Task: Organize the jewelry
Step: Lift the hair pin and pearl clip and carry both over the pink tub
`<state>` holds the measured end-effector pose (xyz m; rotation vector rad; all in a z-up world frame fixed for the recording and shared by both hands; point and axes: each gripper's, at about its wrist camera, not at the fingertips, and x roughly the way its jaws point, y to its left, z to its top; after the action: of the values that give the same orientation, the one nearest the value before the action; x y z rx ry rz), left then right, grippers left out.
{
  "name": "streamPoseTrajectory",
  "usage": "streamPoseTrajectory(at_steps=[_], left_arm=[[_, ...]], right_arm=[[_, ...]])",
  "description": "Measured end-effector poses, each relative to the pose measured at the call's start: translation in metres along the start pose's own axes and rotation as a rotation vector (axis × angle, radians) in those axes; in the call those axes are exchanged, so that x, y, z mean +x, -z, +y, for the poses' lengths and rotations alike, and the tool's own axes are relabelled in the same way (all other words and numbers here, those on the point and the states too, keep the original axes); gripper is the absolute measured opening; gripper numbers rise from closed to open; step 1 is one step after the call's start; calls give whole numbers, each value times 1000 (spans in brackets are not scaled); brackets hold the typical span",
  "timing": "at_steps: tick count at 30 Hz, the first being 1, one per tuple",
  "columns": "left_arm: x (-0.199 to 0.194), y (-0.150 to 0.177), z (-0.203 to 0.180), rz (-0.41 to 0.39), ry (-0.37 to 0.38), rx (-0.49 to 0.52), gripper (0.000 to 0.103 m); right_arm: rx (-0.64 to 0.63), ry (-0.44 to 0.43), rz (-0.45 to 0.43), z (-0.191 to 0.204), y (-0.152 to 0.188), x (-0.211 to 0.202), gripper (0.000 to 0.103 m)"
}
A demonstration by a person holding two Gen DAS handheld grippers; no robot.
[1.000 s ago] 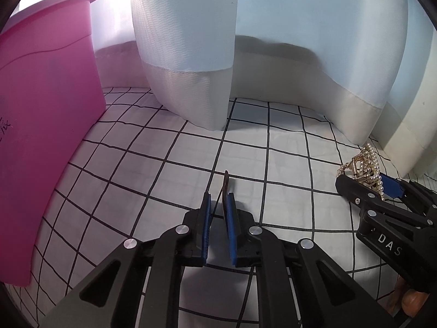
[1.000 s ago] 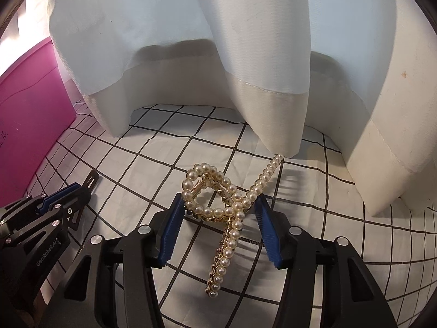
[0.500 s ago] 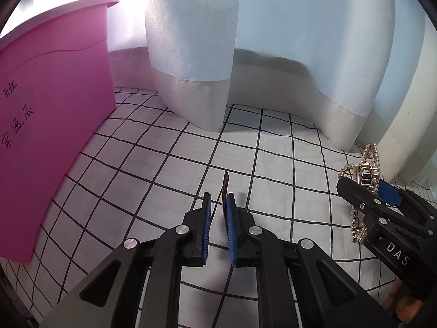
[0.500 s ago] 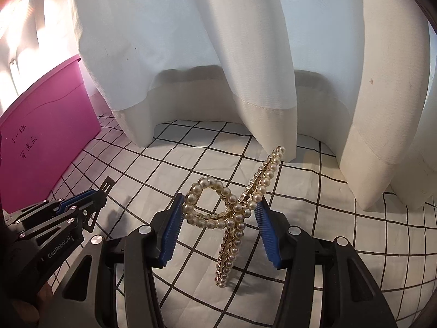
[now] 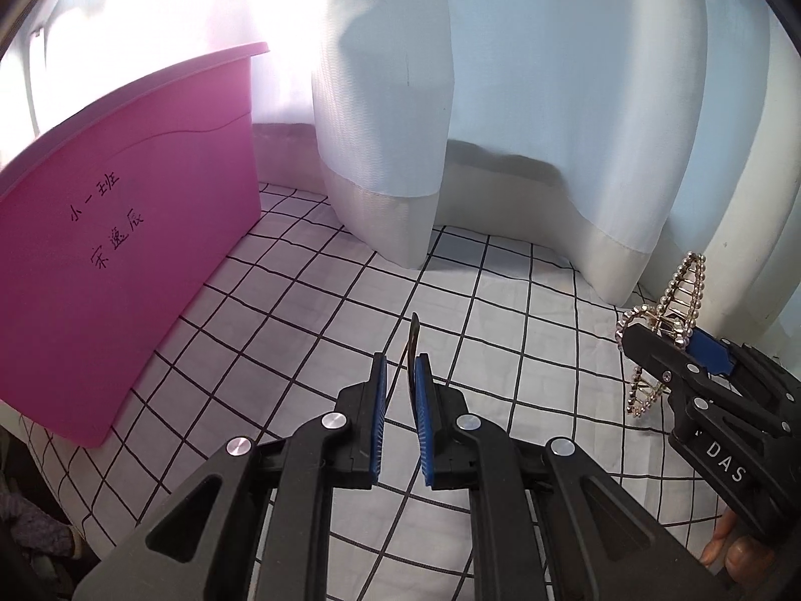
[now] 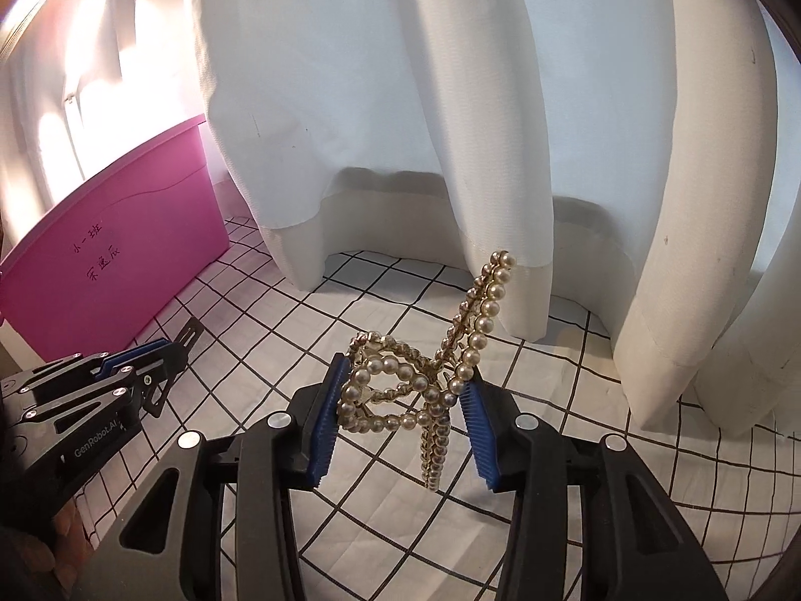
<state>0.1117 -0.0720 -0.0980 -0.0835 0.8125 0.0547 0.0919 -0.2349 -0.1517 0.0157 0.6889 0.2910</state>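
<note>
Two pieces ride clear of the checked cloth (image 5: pixel 310 300) — my left tool (image 5: pixel 400 380) pinches a thin dark hair clip (image 5: pixel 413 345), my right tool (image 6: pixel 400 400) is closing on the pearl claw clip (image 6: pixel 440 360), bound for the pink bin (image 5: pixel 125 250), I judge.

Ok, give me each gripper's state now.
Left gripper: shut on a thin dark hair clip.
Right gripper: closing on the pearl hair claw.

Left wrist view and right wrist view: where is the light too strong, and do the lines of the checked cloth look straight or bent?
Left wrist view: glare washes out the curtain above the pink box; the checked cloth shows curved grid lines from the fisheye lens. Right wrist view: bright patches at upper left, the pearl hair clip stays sharp, and the grid lines bend too.
</note>
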Motion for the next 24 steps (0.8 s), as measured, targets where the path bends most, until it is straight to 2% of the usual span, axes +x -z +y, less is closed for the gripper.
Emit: streamPoseTrajectory(at_steps=[10,17,24], left_arm=[[-51,-24,0,-49,-32,-28,12],[-110,-47,18,-98,-90,-103,12],[-162,-65,60,-162,-185,-189,12]], right_arm=[[-73,-64,-57,11,-38,-46,43],[-141,-178,-112,34,-80,-86,43],[-166,-329,-153,74,-122,-107,43]])
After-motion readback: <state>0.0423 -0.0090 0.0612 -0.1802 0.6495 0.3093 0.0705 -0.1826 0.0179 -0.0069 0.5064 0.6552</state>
